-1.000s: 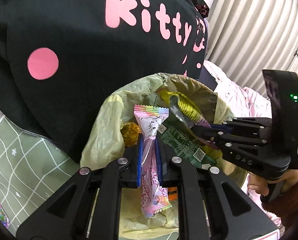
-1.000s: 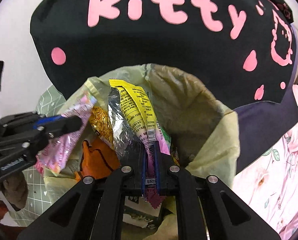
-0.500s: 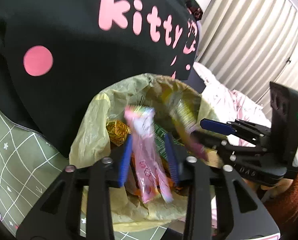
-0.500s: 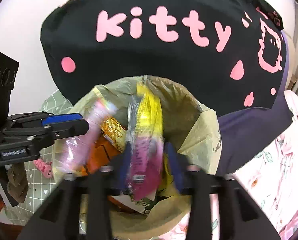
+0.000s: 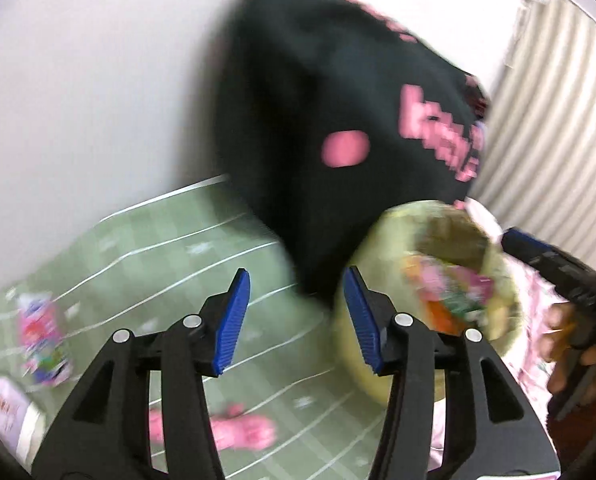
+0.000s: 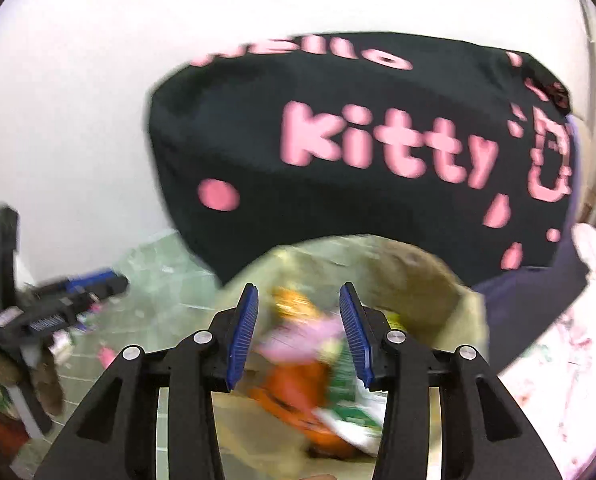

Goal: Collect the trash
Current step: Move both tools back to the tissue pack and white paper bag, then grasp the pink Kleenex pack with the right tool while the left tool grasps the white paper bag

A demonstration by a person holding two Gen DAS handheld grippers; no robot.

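Note:
A yellow-green trash bag (image 5: 382, 252) (image 6: 450, 300) stands open with several wrappers (image 5: 454, 292) (image 6: 310, 356) inside: pink, orange, green. My left gripper (image 5: 295, 318) is open and empty over the green checked mat, left of the bag. My right gripper (image 6: 298, 334) is open and empty just above the bag's mouth. A pink snack packet (image 5: 43, 340) and a white packet (image 5: 9, 408) lie on the mat at the far left. Each gripper shows in the other's view, the right one (image 5: 554, 264), the left one (image 6: 57, 300). Both views are blurred.
A black cushion with pink "kitty" lettering (image 6: 378, 152) (image 5: 338, 100) leans on the white wall behind the bag. A pink object (image 5: 241, 428) lies on the green mat (image 5: 157, 248). Pink floral bedding (image 6: 558, 360) is to the right. Curtains (image 5: 546, 120) hang at the back right.
Both grippers opened and let their wrappers drop into the bag. The left gripper swung left and back, over the mat. The right gripper pulled back above the bag.

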